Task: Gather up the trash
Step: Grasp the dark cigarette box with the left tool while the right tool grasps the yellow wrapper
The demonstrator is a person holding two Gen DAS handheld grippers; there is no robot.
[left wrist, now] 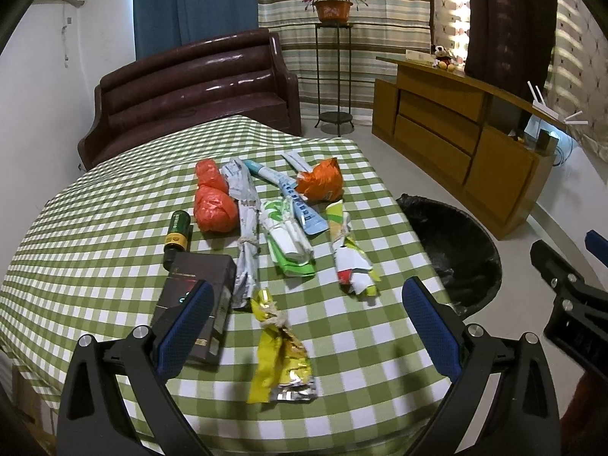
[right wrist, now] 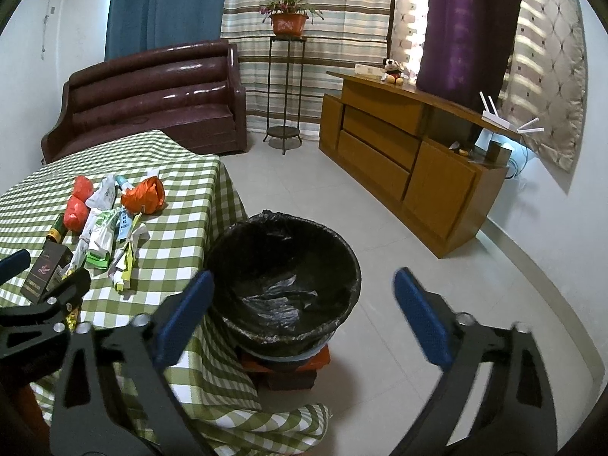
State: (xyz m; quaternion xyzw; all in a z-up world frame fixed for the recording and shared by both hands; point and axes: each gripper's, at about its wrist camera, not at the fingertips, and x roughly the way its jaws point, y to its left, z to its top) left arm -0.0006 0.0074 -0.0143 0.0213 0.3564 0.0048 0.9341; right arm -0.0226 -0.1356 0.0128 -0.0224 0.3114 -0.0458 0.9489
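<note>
Blue, dimpled rubber pads are seen on the black plastic fingers of the left gripper (left wrist: 307, 326), which is held wide apart and empty above the near edge of a table (left wrist: 95, 205) draped in green-and-white checked cloth. Just below the gap a yellow and silver foil wrapper (left wrist: 281, 353) lies crumpled and knotted with twine. Partly hidden behind the left pad (left wrist: 186, 326) is a dark rectangular carton (left wrist: 197, 285), and beyond it a small green bottle with a yellow cap (left wrist: 176, 230) is laid on its side. Farther out, more trash is spread in a loose row: a grey-white paper roll tied with string (left wrist: 247, 235), a green and white folded packet (left wrist: 288, 239), a yellow printed wrapper twisted into a stick (left wrist: 349, 254), a pale blue tube (left wrist: 292, 197), a bunched red plastic bag (left wrist: 212, 201) and a puffed orange pouch (left wrist: 321, 180).

The right gripper (right wrist: 300, 315) is likewise spread wide, nothing being held, and is poised over a round bin lined with a glossy black bag (right wrist: 283, 273), which is set on a low red stand just beside the table's corner. Pale floor tiles (right wrist: 380, 228), a wooden sideboard (right wrist: 399, 152), a dark brown leather sofa (right wrist: 152, 95) and a potted plant on a thin metal stand (right wrist: 288, 22) are seen beyond.
</note>
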